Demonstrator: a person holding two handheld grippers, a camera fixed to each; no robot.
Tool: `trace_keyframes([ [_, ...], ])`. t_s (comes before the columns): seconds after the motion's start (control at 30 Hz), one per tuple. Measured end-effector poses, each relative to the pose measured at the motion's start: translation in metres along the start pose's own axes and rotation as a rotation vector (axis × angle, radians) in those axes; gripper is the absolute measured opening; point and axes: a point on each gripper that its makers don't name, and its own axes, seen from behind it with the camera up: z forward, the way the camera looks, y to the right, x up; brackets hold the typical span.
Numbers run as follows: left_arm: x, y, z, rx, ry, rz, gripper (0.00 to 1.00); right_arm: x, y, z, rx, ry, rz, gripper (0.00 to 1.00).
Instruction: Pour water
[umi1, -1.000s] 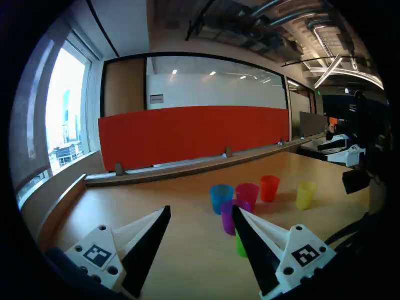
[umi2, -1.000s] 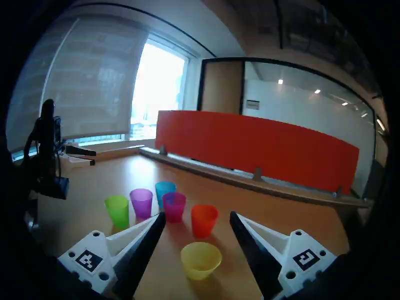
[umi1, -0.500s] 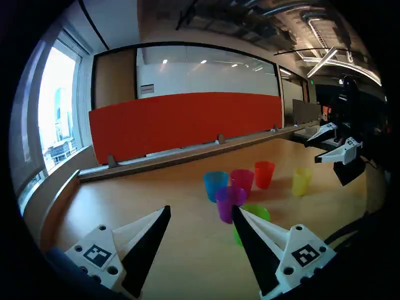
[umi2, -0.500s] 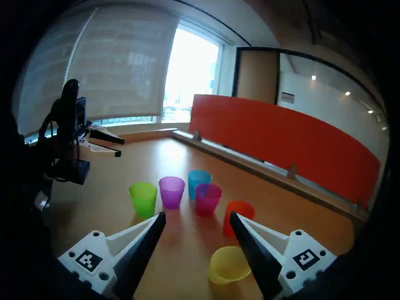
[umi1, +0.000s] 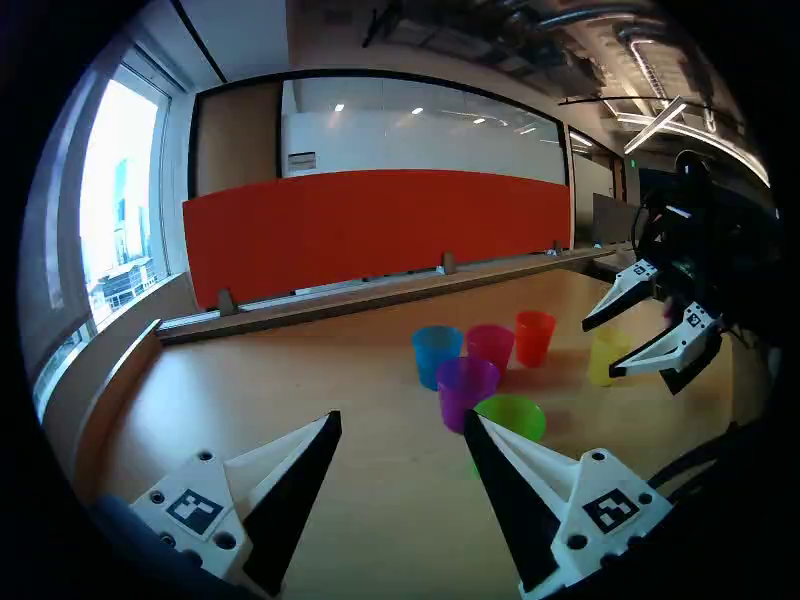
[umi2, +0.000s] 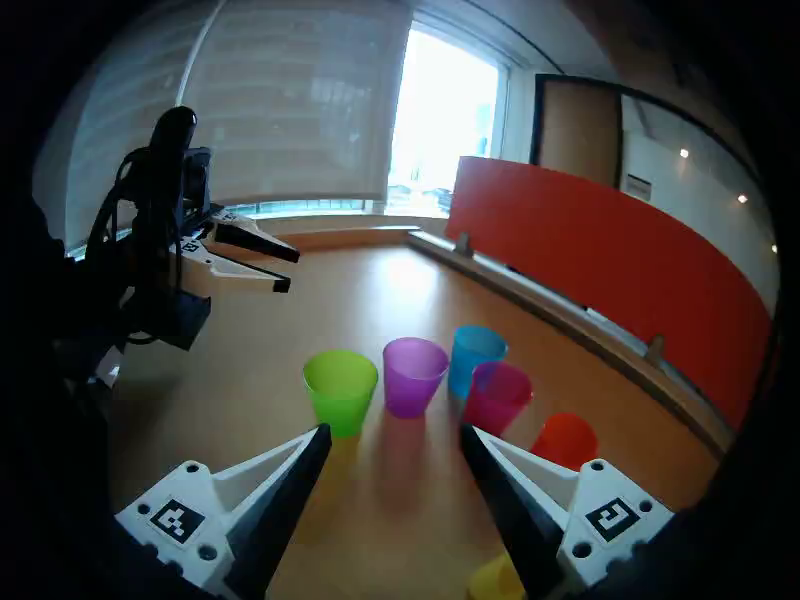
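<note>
Several small plastic cups stand grouped on the wooden table (umi1: 330, 370): blue (umi1: 437, 355), magenta (umi1: 490, 347), orange-red (umi1: 534, 337), yellow (umi1: 605, 355), purple (umi1: 466, 390) and green (umi1: 510, 418). My left gripper (umi1: 400, 420) is open and empty, with the green cup just beyond its right finger. My right gripper (umi1: 640, 330) hovers open by the yellow cup in the left gripper view. In the right gripper view my right gripper (umi2: 394, 432) is open above the table in front of the green cup (umi2: 341, 390) and purple cup (umi2: 414, 375). The yellow cup (umi2: 495, 582) lies under its right finger.
A red divider panel (umi1: 380, 225) runs along the table's far edge, with a window (umi1: 120, 210) to its left. In the right gripper view the left gripper (umi2: 250, 255) is held open at the far left, and blue (umi2: 474, 357), magenta (umi2: 496, 395) and orange-red (umi2: 563, 440) cups stand behind.
My right gripper has swung left and moved toward the cups: the yellow cup slid under its right finger, and the green and purple cups now sit ahead. It has come into the left gripper view.
</note>
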Motion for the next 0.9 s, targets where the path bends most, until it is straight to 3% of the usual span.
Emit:
trace_keyframes([
  [0.5, -0.016, -0.013, 0.005, 0.038, -0.034, -0.034, 0.9, -0.012, -0.029, 0.065, 0.117, -0.081, -0.001, 1.0],
  [0.9, -0.018, -0.021, 0.003, 0.056, -0.034, -0.041, 0.9, -0.017, -0.043, 0.1, 0.162, -0.119, -0.004, 1.0],
])
